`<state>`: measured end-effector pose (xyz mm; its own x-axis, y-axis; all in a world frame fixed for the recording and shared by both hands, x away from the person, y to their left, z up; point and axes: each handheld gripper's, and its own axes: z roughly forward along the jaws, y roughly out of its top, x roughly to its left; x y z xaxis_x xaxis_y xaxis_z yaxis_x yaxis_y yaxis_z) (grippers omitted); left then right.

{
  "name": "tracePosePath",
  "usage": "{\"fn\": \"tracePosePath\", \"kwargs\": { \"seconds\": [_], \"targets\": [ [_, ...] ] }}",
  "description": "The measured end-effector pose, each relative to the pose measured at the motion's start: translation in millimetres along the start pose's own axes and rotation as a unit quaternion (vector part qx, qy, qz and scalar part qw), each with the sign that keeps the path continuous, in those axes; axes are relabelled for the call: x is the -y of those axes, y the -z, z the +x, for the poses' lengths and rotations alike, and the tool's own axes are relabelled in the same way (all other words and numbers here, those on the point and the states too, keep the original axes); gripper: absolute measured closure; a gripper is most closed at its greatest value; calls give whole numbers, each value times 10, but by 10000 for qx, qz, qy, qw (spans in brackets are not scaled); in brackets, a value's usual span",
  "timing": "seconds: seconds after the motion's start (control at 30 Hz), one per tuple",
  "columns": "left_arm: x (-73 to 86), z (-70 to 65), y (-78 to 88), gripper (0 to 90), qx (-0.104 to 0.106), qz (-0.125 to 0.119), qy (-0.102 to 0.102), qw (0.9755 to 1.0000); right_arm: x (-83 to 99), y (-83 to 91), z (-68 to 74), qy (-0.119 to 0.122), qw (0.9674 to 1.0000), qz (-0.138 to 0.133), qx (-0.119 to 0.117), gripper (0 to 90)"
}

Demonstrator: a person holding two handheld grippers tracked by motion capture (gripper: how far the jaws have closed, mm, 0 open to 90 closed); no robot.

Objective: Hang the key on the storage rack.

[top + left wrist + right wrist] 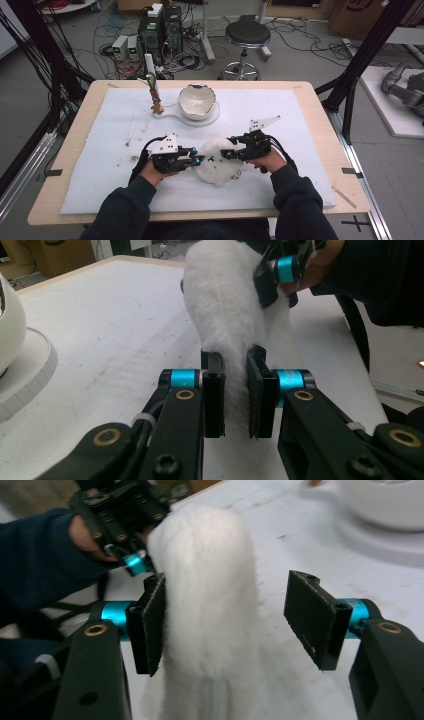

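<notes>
While both hands work from either side, the white furry toy point(216, 161) sits at the near middle of the tabletop point(310, 100), on the white foam sheet point(125, 125) that covers it. Left hand-held gripper point(235, 390) is pinched down on a fold of the fur, jaws close together with pile squeezed between them. Right hand-held gripper point(235, 620) stands wide: one pad brushes the fur, the other is well clear, so no grip on that side yet.

This thing looks light and very soft to me, a plush with long dense pile that should squash under the pads and slip if only the hair is caught. Best hold, I'd judge, is a deep bite on a raised ridge or limb, taking body and not just fluff. Nothing fragile in the toy itself.

Fragile company behind it, though: a glossy white bowl point(197, 101) with a jagged, eggshell-like rim sits on a round white stand point(212, 118), well apart at the far side. Beside that stands a small upright figure point(156, 95), too small to make out. Dark crumbs speckle the foam at the left.
</notes>
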<state>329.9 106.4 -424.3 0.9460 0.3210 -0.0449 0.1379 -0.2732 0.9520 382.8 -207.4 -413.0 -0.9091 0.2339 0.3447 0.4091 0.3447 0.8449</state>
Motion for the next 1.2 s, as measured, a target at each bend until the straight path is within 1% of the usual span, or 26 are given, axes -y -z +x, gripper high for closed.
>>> {"fn": "tracePosePath", "kwargs": {
  "seconds": [0.03, 0.1, 0.13, 0.17, 0.2, 0.23, 0.27, 0.37, 0.4, 0.43, 0.47, 0.53, 0.57, 0.6, 0.63, 0.67, 0.7, 0.73, 0.8, 0.83, 0.87, 0.9, 0.93, 1.07, 1.13, 1.2],
  "targets": [
    [1, 3, -1, 794, -1, 8, -12, 10000, 0, 0, 0, 0, 10000, 0, 0, 412],
    [3, 6, -6, 791, -132, 27, 35, 9999, -25, -38, -9, -13, 9995, 158, -267, 605],
    [2, 19, -3, 697, -236, 56, 117, 9996, -56, -53, -9, 38, 9993, 245, -279, 730],
    [1, 45, 5, 580, -413, 69, 358, 9985, -71, -51, -15, 83, 9995, 264, -147, 743],
    [1, 83, 23, 470, -634, 88, 628, 9960, -86, -40, -22, 119, 9995, 278, -46, 748],
    [7, 124, 54, 429, -806, 78, 876, 9929, -105, -22, -24, 174, 9995, 254, 88, 749],
    [15, 169, 105, 419, -935, 61, 992, 9906, -130, 4, -18, 248, 9992, 192, 262, 750],
    [24, 270, 297, 366, -1357, -40, 1111, 9845, -217, 113, 10, 517, 9961, -160, 695, 749],
    [19, 328, 435, 365, -1567, -126, 1139, 9810, -263, 148, 18, 597, 9947, -202, 812, 749],
    [19, 328, 435, 364, -1567, -126, 1139, 9810, -263, 148, 18, 597, 9947, -202, 812, 749],
    [15, 356, 506, 364, -1657, -156, 1123, 9796, -315, 178, 29, 682, 9929, -251, 941, 749],
    [15, 408, 641, 351, -1834, -264, 1173, 9757, -429, 228, 42, 869, 9888, -388, 1148, 749],
    [23, 440, 722, 347, -1924, -310, 1197, 9735, -575, 264, 39, 1055, 9843, -449, 1342, 749],
    [45, 480, 821, 347, -2057, -376, 1251, 9699, -630, 270, 36, 1098, 9832, -423, 1394, 749],
    [45, 480, 821, 347, -2057, -376, 1251, 9699, -630, 270, 36, 1098, 9832, -423, 1394, 749],
    [62, 499, 869, 347, -2122, -412, 1294, 9678, -775, 281, 24, 1289, 9785, -415, 1556, 749],
    [81, 517, 912, 347, -2183, -424, 1327, 9659, -775, 281, 24, 1289, 9785, -415, 1556, 749],
    [106, 535, 952, 347, -2247, -443, 1368, 9638, -851, 284, 17, 1376, 9764, -389, 1621, 750],
    [135, 553, 986, 347, -2297, -446, 1415, 9619, -1073, 283, -15, 1588, 9711, -364, 1746, 751],
    [147, 561, 997, 347, -2310, -440, 1424, 9615, -1073, 283, -15, 1588, 9711, -364, 1746, 751],
    [155, 566, 1003, 348, -2326, -443, 1442, 9608, -1210, 271, -34, 1689, 9683, -292, 1816, 751],
    [161, 570, 1007, 348, -2327, -441, 1446, 9607, -1210, 271, -34, 1689, 9683, -292, 1816, 751],
    [170, 573, 1013, 349, -2326, -423, 1448, 9608, -1334, 248, -57, 1767, 9662, -218, 1864, 751],
    [184, 572, 1010, 352, -2327, -418, 1467, 9605, -1488, 206, -78, 1797, 9647, -116, 1922, 751],
    [193, 574, 1015, 356, -2332, -426, 1488, 9600, -1640, 146, -112, 1897, 9619, -74, 1966, 751],
    [196, 578, 1021, 356, -2336, -423, 1484, 9600, -1675, 127, -119, 1937, 9604, -43, 2002, 751]
  ]
}}
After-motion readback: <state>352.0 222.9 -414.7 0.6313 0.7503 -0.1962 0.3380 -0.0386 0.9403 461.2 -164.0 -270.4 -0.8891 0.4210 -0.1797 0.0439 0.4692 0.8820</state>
